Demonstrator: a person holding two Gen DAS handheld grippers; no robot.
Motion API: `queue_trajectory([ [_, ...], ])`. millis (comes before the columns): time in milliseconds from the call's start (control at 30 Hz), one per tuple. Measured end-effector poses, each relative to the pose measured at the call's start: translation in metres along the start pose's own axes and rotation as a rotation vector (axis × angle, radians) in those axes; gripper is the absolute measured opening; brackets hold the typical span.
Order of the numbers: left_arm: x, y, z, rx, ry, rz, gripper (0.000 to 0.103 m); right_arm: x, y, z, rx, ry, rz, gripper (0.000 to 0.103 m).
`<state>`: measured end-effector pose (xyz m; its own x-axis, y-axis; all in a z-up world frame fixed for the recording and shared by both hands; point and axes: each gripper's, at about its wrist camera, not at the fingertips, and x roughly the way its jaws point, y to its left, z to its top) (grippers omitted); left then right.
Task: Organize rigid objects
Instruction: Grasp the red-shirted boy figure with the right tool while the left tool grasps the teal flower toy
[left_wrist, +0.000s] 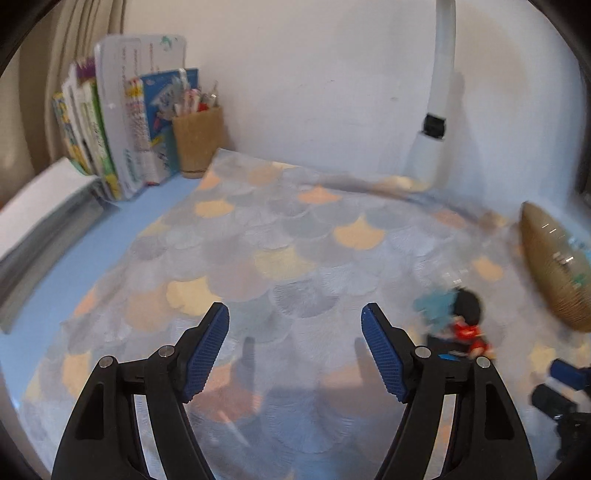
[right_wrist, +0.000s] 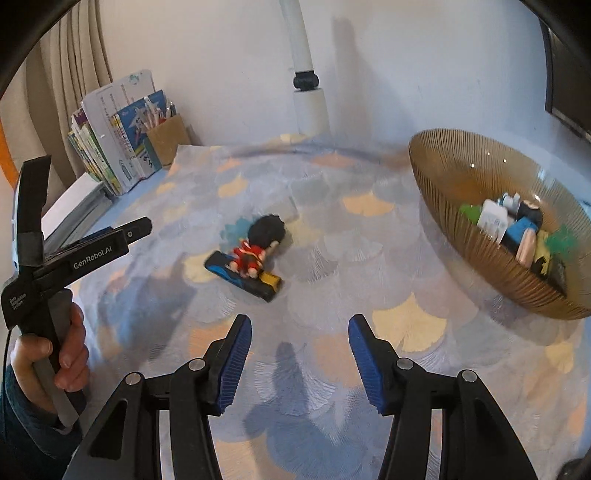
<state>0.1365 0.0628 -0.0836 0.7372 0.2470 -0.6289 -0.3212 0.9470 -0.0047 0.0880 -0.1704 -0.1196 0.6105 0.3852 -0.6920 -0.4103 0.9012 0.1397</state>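
Observation:
A toy figure (right_wrist: 258, 251) with black hair and red clothes lies on a black base on the scale-patterned cloth (right_wrist: 332, 295), ahead and a little left of my right gripper (right_wrist: 300, 336), which is open and empty. The figure also shows blurred in the left wrist view (left_wrist: 465, 325), just right of my left gripper (left_wrist: 295, 321), which is open and empty. A brown ribbed glass bowl (right_wrist: 443, 206) at the right holds several small toys (right_wrist: 517, 229). The left gripper's body (right_wrist: 74, 254) appears held in a hand at the left of the right wrist view.
Books and folders (left_wrist: 110, 129) and a brown pen cup (left_wrist: 197, 142) stand at the back left by the wall. A white lamp post (left_wrist: 439, 110) rises at the back. The bowl's edge (left_wrist: 554, 266) shows at the right of the left wrist view.

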Motion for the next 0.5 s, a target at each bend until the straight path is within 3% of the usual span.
queue_trajectory([
  [100,0.0,-0.009,-0.007,0.035,-0.025,0.053,0.073,0.004,0.002,-0.004,-0.025,-0.007,-0.014,0.055],
  [167,0.001,-0.012,-0.007,0.046,-0.021,0.051,0.073,0.006,0.003,-0.007,-0.029,-0.017,-0.029,0.06],
  [500,0.008,-0.006,-0.007,0.021,0.014,0.032,0.074,0.012,-0.008,-0.006,0.031,0.005,-0.052,0.063],
])
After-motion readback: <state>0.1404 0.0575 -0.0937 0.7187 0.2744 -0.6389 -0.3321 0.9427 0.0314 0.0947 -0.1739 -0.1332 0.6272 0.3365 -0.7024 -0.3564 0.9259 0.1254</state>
